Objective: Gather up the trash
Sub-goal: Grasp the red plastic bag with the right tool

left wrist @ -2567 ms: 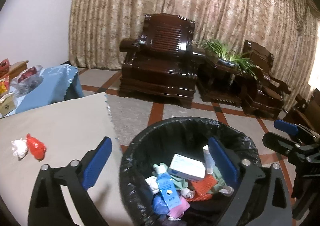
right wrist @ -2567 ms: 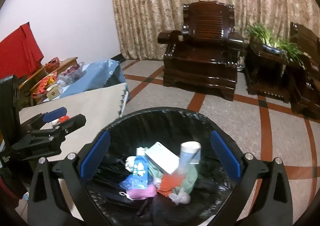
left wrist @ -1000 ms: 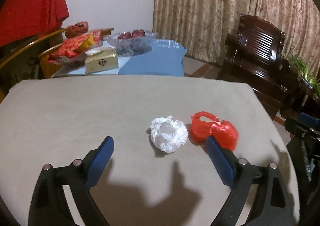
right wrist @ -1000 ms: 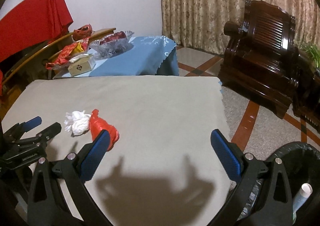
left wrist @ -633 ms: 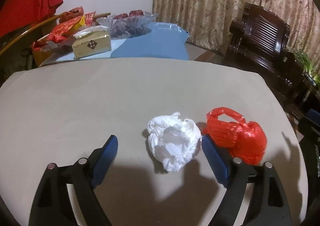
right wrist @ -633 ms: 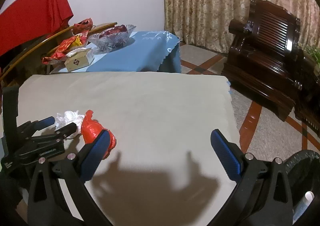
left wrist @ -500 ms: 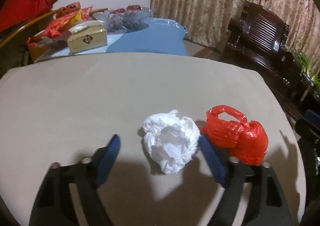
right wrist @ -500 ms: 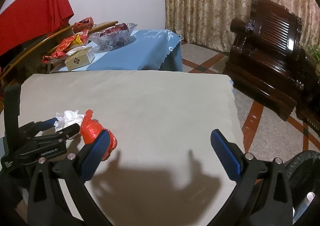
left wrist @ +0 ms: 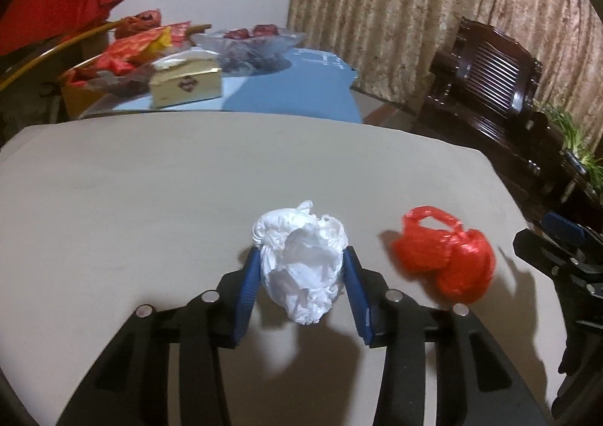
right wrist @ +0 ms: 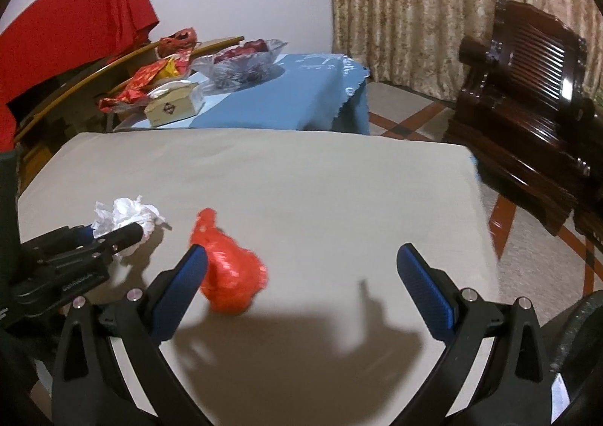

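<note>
**White wad gripped, red bag next**

You are at the pick-up step. Your left gripper [left wrist: 301, 275] has its blue pads pressed in on the crumpled white wad [left wrist: 303, 267], one pad on each side, so the pinch looks made. The wad sits near the front of the beige table [left wrist: 150, 199], left of centre, and whether it has left the cloth I cannot tell. It looks like thin tissue or plastic, loosely balled with ragged folds, so judge it light and squashy; a lift should need little force, though a loose tail could drag.

Just to its right, apart from it, lies the red plastic bag [right wrist: 230, 275], knotted and puffy, its handle loop up. Your right gripper [right wrist: 301, 271] is spread wide, its left pad just beside the bag and nothing between the pads. To take it, you likely need to shift left until the bag sits between the pads, then close.

The bin's black rim [right wrist: 580, 331] shows at the near right; both pieces would go there.
</note>
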`<state>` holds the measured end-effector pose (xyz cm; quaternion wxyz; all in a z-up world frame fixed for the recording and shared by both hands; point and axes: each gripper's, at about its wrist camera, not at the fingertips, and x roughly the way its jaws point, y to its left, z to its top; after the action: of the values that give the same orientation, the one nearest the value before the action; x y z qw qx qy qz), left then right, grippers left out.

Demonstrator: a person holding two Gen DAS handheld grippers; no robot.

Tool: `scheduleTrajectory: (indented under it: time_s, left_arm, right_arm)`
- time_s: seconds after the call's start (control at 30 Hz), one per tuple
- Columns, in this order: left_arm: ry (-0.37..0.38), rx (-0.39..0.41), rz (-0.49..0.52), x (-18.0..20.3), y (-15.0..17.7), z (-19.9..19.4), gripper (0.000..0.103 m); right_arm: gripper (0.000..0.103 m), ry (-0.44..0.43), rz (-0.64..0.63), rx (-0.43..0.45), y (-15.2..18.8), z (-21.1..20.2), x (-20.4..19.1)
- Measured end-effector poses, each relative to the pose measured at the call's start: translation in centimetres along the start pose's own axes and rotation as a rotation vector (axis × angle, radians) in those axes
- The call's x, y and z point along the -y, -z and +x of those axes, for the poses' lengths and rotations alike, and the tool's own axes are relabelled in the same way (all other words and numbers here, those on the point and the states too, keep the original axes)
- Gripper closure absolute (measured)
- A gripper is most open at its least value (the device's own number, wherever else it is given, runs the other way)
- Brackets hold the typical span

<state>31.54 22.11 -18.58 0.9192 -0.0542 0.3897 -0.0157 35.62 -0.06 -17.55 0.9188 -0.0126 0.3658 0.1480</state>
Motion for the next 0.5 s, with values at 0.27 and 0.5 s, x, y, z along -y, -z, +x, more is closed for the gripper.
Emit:
scheduleTrajectory:
  time_s: [0.27,0.5]
  left_arm:
    - [-0.052,-0.009,-0.035,-2.9,0.6,-1.0,0.060]
    - [-0.066,-0.012,-0.045,-3.5,1.1,-1.8,0.059]
  right_arm:
    - [0.006,-0.047,-0.054,-0.048,0.1,2.9,-3.7]
    - [0.053,-0.093,-0.060,-0.142,0.9,4.7,-4.2]
